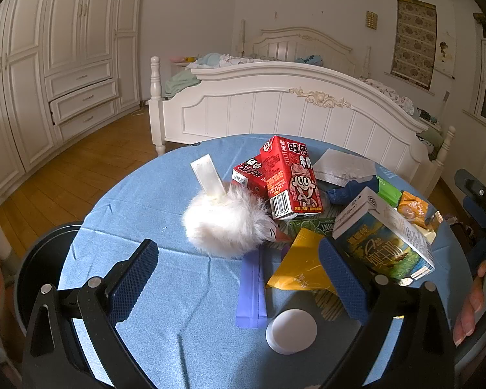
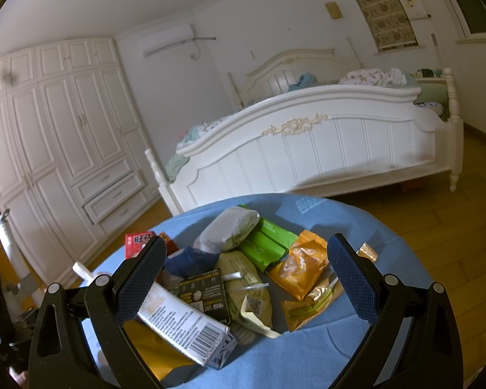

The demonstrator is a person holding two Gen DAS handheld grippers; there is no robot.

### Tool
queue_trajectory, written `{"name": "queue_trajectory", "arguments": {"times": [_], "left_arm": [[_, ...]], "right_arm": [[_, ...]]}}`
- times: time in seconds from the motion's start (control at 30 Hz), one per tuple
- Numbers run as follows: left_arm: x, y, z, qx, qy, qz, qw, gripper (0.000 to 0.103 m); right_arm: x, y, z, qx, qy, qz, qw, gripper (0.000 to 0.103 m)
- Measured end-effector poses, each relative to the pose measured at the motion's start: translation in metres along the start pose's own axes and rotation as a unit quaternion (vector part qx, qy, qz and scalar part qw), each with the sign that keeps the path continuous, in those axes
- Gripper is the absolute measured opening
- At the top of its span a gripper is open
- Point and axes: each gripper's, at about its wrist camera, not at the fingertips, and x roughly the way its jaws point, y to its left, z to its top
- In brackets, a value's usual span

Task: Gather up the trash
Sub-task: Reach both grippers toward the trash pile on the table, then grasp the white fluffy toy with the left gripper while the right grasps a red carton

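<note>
Crumpled wrappers and cartons make up the trash pile (image 2: 243,275), which sits on the blue cloth of the round worktop (image 1: 165,291), mostly toward its far and right side as my left camera sees it. My left gripper (image 1: 239,278) hangs low over the near part of the cloth with its two blue-padded fingers spread wide and nothing between them; a white fluffy pom-pom (image 1: 226,223) with a flat white handle lies just ahead of it. My right gripper (image 2: 246,278) is tilted and poised above the pile, its fingers equally far apart and empty. At the right edge of the left view I see a hand (image 1: 469,304) on the other rig's handle.

Counting what I can: two red milk cartons (image 1: 291,178), one upright and one lying against it; one white-and-blue milk carton (image 1: 385,233) on its side; two green packets (image 2: 265,243) side by side; one orange snack bag (image 2: 304,265); one yellow triangular wrapper (image 1: 304,265); one dark blue crumpled piece (image 2: 184,262); one white round cap (image 1: 291,330) near me. Other wrappers overlap too much for a sure count.

Beside the worktop's left edge stands a dark round bin (image 1: 45,275). Beyond the worktop stands a white bed (image 1: 291,110), with white wardrobes (image 1: 48,64) on the left.
</note>
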Motion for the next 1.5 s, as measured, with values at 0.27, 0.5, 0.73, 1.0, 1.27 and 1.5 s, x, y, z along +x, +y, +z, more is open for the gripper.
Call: {"name": "queue_trajectory", "arguments": {"times": [0.27,0.5,0.73,1.0,1.27,1.5], "left_arm": [[0.0,-0.001,0.0,-0.001,0.001,-0.001,1.0,0.098],[0.0,-0.001,0.0,-0.001,0.002,-0.002,1.0,0.098],[-0.008,0.007,0.0,-0.017,-0.015,-0.036,0.9991,0.098],[0.006,0.063,0.022,-0.075,0.026,-0.102,0.9916,0.098],[0.066,0.059,0.024,-0.063,0.121,-0.149,0.9793,0.098],[0.09,0.062,0.019,-0.073,0.159,-0.158,0.9718,0.078]], "right_arm": [[0.0,0.0,0.0,0.001,-0.002,0.001,1.0,0.098],[-0.001,-0.001,0.001,0.002,-0.003,0.002,1.0,0.098],[0.006,-0.003,-0.002,0.006,0.004,0.004,1.0,0.098],[0.051,0.058,0.031,-0.069,0.144,0.064,0.985,0.098],[0.141,0.147,0.037,-0.183,0.347,0.079,0.916,0.098],[0.181,0.177,0.018,-0.242,0.41,0.047,0.878,0.098]]}}
